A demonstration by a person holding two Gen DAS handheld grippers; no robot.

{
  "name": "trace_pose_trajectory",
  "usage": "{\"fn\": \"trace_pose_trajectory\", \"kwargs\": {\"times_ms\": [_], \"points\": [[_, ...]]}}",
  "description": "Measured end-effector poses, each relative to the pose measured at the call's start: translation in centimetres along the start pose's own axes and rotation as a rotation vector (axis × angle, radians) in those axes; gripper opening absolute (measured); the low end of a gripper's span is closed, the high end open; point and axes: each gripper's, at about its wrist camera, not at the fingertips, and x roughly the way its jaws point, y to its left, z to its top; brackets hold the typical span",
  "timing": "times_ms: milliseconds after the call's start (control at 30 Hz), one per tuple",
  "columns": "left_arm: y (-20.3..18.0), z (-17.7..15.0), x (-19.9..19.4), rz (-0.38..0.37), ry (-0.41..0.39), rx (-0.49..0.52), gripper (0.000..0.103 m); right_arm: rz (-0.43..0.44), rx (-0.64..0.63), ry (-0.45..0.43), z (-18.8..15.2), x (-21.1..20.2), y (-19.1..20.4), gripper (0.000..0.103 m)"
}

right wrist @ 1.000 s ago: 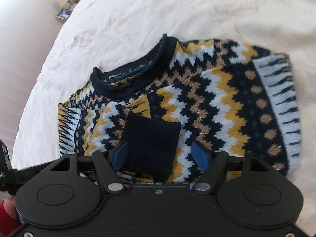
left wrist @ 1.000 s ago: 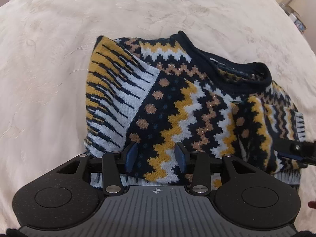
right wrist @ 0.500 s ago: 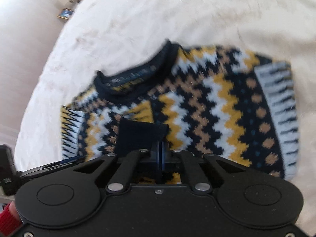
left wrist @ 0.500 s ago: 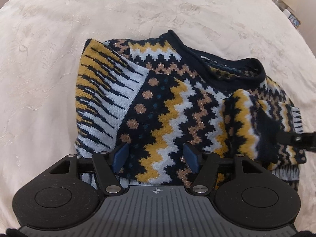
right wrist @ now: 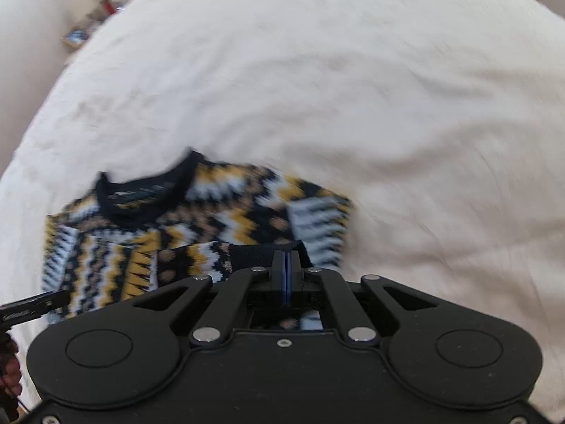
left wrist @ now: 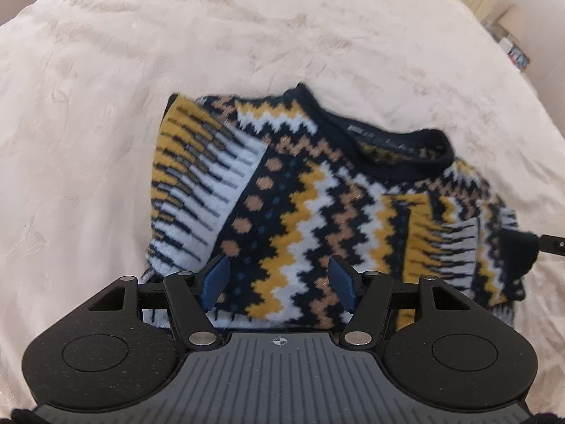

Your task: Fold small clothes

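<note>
A small knitted sweater (left wrist: 300, 205) in navy, mustard and white zigzags lies on a cream bed cover (left wrist: 106, 106), its navy collar (left wrist: 399, 148) at the far side. My left gripper (left wrist: 279, 281) hovers open over the sweater's near hem, and its blue pads (left wrist: 215, 279) touch nothing. My right gripper (right wrist: 286, 265) is shut on the sleeve's navy cuff (right wrist: 254, 254), and the sleeve is stretched across the sweater (right wrist: 159, 226). In the left wrist view the cuff (left wrist: 519, 251) and a tip of the right gripper (left wrist: 551, 243) show at the right edge.
The cream bed cover (right wrist: 353, 88) spreads wide on all sides of the sweater. Small items lie off the bed's edge (left wrist: 515, 56), also seen as clutter (right wrist: 77, 35) in the right wrist view. A finger of the left gripper (right wrist: 31, 305) and part of a hand (right wrist: 9, 364) sit at the right wrist view's lower left.
My left gripper's jaws have widened and it has risen a little. My right gripper has shut on the navy cuff and drawn the sleeve up and sideways across the sweater.
</note>
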Motion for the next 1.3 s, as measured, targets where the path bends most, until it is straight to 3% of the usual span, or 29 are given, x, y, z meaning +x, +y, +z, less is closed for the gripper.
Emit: {"fn": "trace_pose_trajectory", "kwargs": {"times_ms": [200,300,333,400,433,467,533,767,1033,1067,1100,1133,1233,1300], "points": [[0.9,-0.5,1.9,0.035,0.058,0.03,0.061,-0.105,-0.07,0.066,-1.2,1.9,0.0,0.005],[0.9,-0.5,2.5,0.008,0.063,0.053,0.073,-0.124,-0.048,0.098,-1.8,2.4,-0.6,0.007],[0.9,-0.5,2.7,-0.002,0.066,0.057,0.075,-0.115,-0.034,0.098,-2.0,2.4,-0.8,0.017],[0.8,-0.4,2.9,-0.013,0.068,0.056,0.082,-0.075,-0.009,0.064,-2.3,1.8,-1.0,0.019],[0.7,-0.4,3.0,-0.016,0.069,0.056,0.083,-0.052,0.001,0.048,-2.4,1.8,-1.0,0.026],[0.6,-0.3,3.1,-0.016,0.071,0.06,0.084,-0.032,0.003,0.039,-2.5,1.7,-1.0,0.045],[0.5,-0.2,3.0,-0.011,0.076,0.069,0.085,0.001,-0.008,0.012,-2.5,1.6,-0.5,0.061],[0.3,1.1,1.4,-0.023,0.019,0.073,0.085,0.012,-0.052,0.027,-1.3,4.0,1.5,0.062],[0.5,4.3,2.7,-0.017,-0.033,0.066,0.084,0.015,-0.048,0.065,-0.4,5.3,1.6,0.061],[0.6,4.7,2.9,-0.006,-0.036,0.068,0.084,0.013,-0.05,0.07,-0.3,5.3,1.7,0.053],[0.8,5.0,3.2,0.015,-0.034,0.068,0.084,0.009,-0.057,0.073,-0.2,5.3,1.8,0.022],[1.0,5.3,3.6,0.053,-0.026,0.068,0.084,0.008,-0.07,0.078,0.0,5.3,2.0,0.015],[2.2,5.8,4.9,0.192,0.0,0.059,0.085,0.041,-0.119,0.054,0.4,4.1,2.9,0.014],[3.7,5.9,5.4,0.215,0.015,0.0,0.086,0.032,-0.177,0.013,0.6,2.8,3.6,0.014]]}}
